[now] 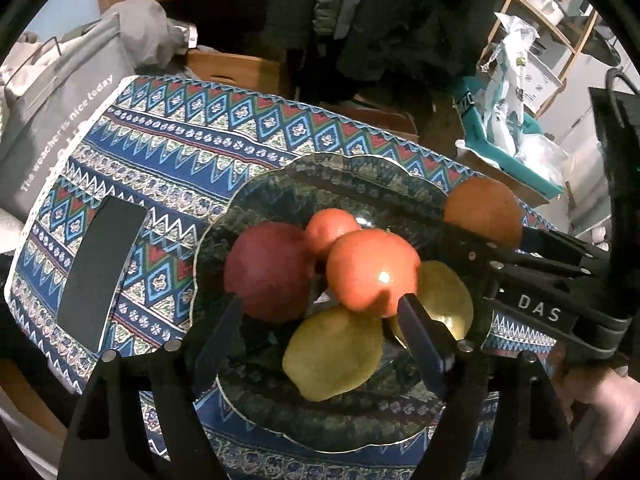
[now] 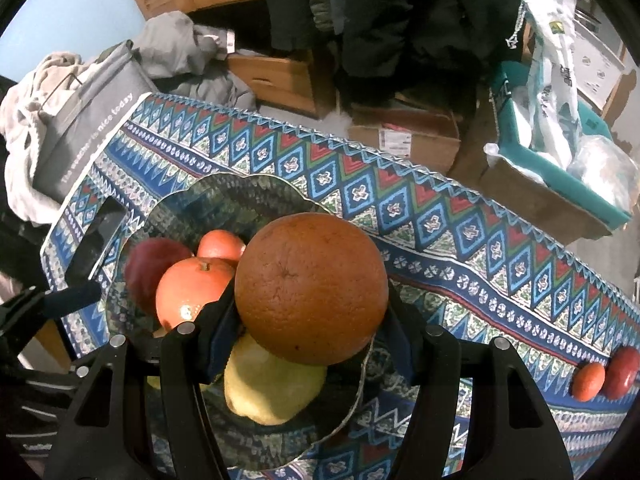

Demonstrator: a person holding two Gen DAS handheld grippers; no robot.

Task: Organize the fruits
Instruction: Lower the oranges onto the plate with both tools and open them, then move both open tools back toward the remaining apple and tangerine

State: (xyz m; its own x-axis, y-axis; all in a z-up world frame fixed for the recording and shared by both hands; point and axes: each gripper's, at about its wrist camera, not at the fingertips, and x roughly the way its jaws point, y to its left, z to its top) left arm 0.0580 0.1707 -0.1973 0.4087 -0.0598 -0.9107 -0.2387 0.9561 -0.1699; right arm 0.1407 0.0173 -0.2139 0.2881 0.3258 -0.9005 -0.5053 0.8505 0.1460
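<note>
Right gripper [image 2: 308,332] pinches a large orange [image 2: 310,288] between its fingers, held over the near rim of the scalloped glass plate [image 2: 248,188]. Left gripper [image 1: 320,320] hangs over the plate with fingers spread, holding nothing. On the plate: red apple [image 1: 270,270], two tangerines, the bigger [image 1: 372,270] in front of the smaller [image 1: 330,232], and two lemons [image 1: 334,354] and [image 1: 446,300]. A small tangerine [image 2: 588,376] and red apple [image 2: 620,370] lie touching on the patterned tablecloth [image 2: 440,208], well apart from the plate. Black phone [image 1: 102,276] lies left of the plate.
</note>
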